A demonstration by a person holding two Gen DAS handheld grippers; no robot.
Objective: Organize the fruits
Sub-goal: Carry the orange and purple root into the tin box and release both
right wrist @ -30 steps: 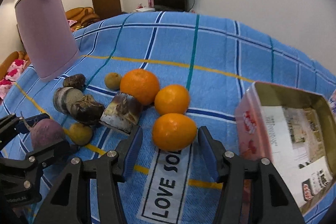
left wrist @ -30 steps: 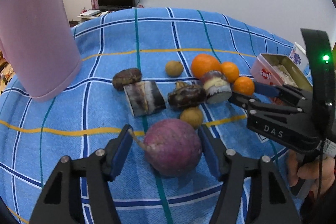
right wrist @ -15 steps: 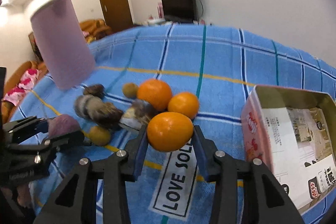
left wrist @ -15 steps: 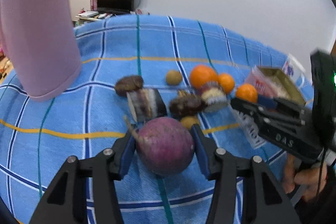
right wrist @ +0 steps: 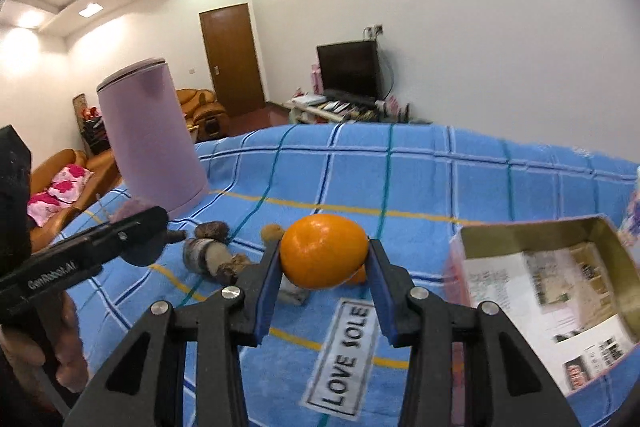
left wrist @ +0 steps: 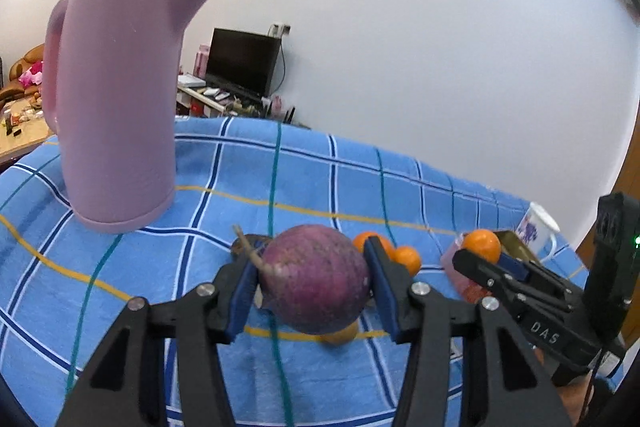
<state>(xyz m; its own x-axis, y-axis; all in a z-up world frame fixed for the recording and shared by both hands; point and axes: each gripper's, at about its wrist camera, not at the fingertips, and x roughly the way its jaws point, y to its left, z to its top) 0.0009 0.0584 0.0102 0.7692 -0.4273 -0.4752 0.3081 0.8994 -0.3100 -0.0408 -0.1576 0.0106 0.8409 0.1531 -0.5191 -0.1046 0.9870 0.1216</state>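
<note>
My left gripper [left wrist: 310,277] is shut on a round purple fruit [left wrist: 316,277] with a dry stem and holds it above the blue checked cloth [left wrist: 240,187]. My right gripper [right wrist: 324,261] is shut on an orange [right wrist: 324,255] and holds it raised above the cloth; it shows in the left wrist view too [left wrist: 480,246]. On the cloth lie two more oranges [left wrist: 406,258], a small yellow-brown fruit [left wrist: 340,335], a small brown fruit [right wrist: 272,231] and several dark brown pieces [right wrist: 208,253]. The left gripper also shows in the right wrist view [right wrist: 132,227].
A tall pink kettle [left wrist: 116,103] stands on the cloth at the left. An open pink tin box [right wrist: 548,303] sits at the right, with a white mug [left wrist: 538,229] behind it. A "LOVE SOLE" label [right wrist: 346,347] is sewn on the cloth.
Both grippers closed on their fruit and lifted: the left on the purple fruit, the right on the nearest orange. Both cameras now tilt up, showing more of the room.
</note>
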